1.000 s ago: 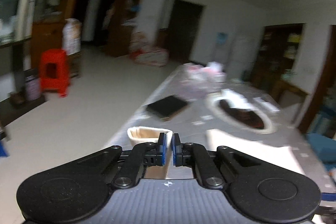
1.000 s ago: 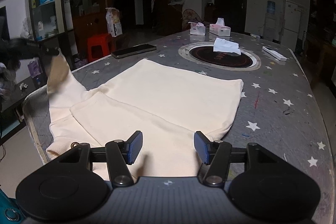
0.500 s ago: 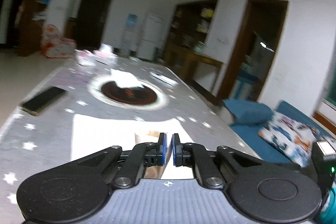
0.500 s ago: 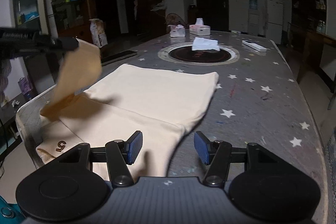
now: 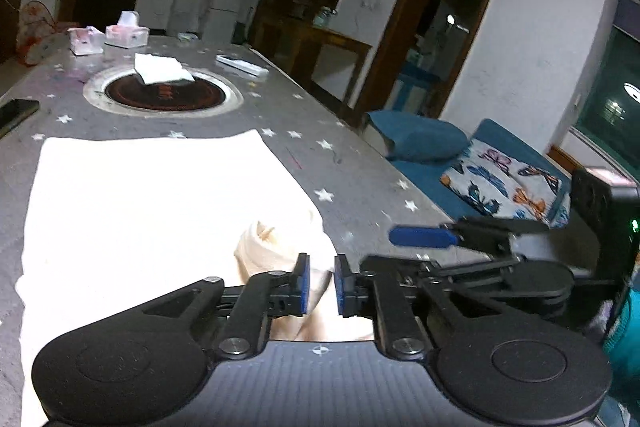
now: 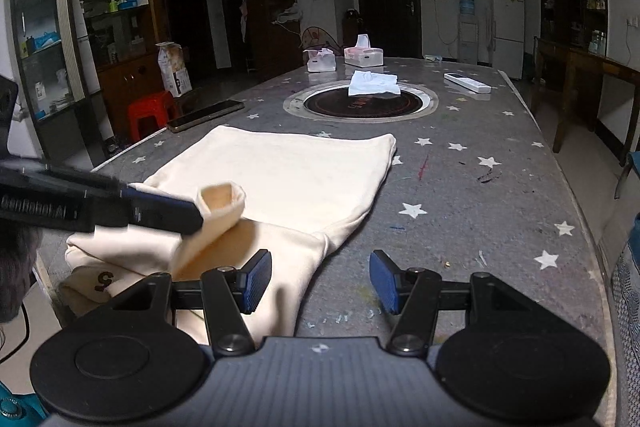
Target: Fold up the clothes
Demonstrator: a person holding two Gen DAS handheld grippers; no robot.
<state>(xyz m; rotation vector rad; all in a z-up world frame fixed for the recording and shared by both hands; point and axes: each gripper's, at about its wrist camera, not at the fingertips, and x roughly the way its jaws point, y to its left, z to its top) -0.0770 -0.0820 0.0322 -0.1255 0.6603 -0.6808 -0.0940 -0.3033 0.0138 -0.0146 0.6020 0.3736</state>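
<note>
The cream garment lies flat on the grey star-patterned table, its body spread toward 12 o'clock and its near end toward 7 o'clock, where a dark numeral 5 is printed. The fabric is plain, matte and mostly smooth, with a soft fold line running across the near portion. The left gripper has its blue pads nearly together, pinching a sleeve cuff; the cuff stands up as an open tube over the garment's body, folded in from 9 o'clock. In the left wrist view the cloth is overexposed, so surface detail there cannot be read reliably. The right gripper sits at 6 o'clock over the garment's near right edge, fingers spread wide and holding nothing. Beyond the garment, at 12 o'clock, a round inset hotplate carries a white tissue.
</note>
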